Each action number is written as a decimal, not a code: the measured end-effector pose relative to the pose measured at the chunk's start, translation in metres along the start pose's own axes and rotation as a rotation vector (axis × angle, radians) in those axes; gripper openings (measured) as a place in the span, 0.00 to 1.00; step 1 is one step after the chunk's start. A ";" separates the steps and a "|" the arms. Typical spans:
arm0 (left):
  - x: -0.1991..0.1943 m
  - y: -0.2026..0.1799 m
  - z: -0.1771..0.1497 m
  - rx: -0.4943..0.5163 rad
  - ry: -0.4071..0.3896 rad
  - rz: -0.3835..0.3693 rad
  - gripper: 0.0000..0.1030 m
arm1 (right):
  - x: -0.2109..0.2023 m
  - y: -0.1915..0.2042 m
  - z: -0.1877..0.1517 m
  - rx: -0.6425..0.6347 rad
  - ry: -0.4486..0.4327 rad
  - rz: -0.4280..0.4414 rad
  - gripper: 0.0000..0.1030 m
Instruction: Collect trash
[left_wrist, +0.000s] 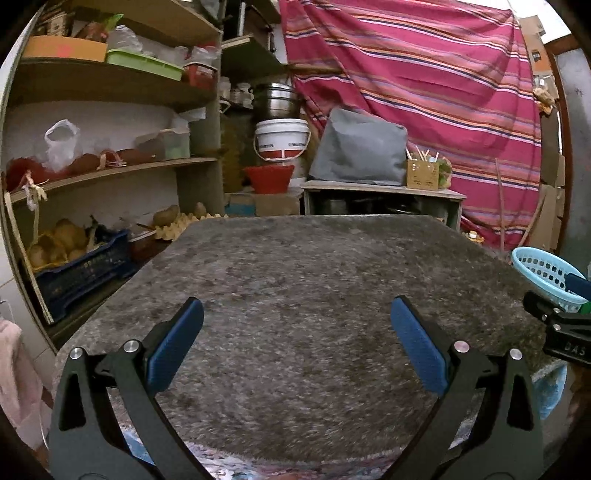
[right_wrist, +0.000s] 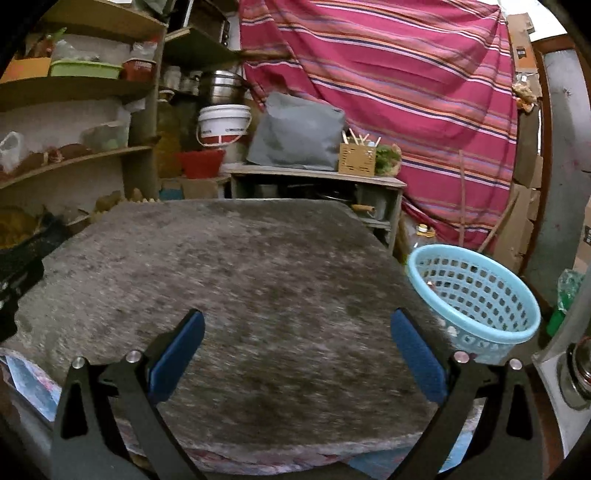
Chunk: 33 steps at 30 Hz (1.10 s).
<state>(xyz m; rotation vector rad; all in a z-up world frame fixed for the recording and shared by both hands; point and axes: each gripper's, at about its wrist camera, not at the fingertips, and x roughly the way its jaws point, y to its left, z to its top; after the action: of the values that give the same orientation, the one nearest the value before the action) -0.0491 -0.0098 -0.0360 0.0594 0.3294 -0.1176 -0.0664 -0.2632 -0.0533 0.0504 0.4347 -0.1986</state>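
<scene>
A light blue perforated basket (right_wrist: 476, 295) stands just off the right edge of the grey furry table cover (right_wrist: 229, 288); it also shows at the far right in the left wrist view (left_wrist: 543, 273). I see no trash on the cover in either view. My left gripper (left_wrist: 295, 314) is open and empty above the near part of the cover (left_wrist: 295, 280). My right gripper (right_wrist: 295, 325) is open and empty above the near edge, left of the basket. The right gripper's body (left_wrist: 565, 332) shows at the right of the left wrist view.
Wooden shelves (left_wrist: 110, 166) with bags, boxes and a dark crate of potatoes (left_wrist: 74, 266) stand to the left. Behind the table are a low cabinet (right_wrist: 314, 177), a grey bag (right_wrist: 299, 133), a white bucket (right_wrist: 223, 125) and a striped red cloth (right_wrist: 406, 92).
</scene>
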 end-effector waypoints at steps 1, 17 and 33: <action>-0.001 0.001 0.000 -0.001 -0.006 -0.001 0.95 | 0.002 0.002 0.000 0.008 0.003 0.008 0.96; 0.012 -0.002 -0.003 0.028 0.005 -0.045 0.95 | 0.008 0.018 0.002 -0.008 -0.017 -0.008 0.96; 0.016 0.003 -0.001 0.023 -0.015 -0.020 0.95 | 0.008 0.017 0.003 -0.006 -0.042 0.000 0.96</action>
<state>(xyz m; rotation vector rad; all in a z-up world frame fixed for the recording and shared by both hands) -0.0340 -0.0088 -0.0421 0.0781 0.3136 -0.1414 -0.0551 -0.2486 -0.0542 0.0402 0.3931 -0.1980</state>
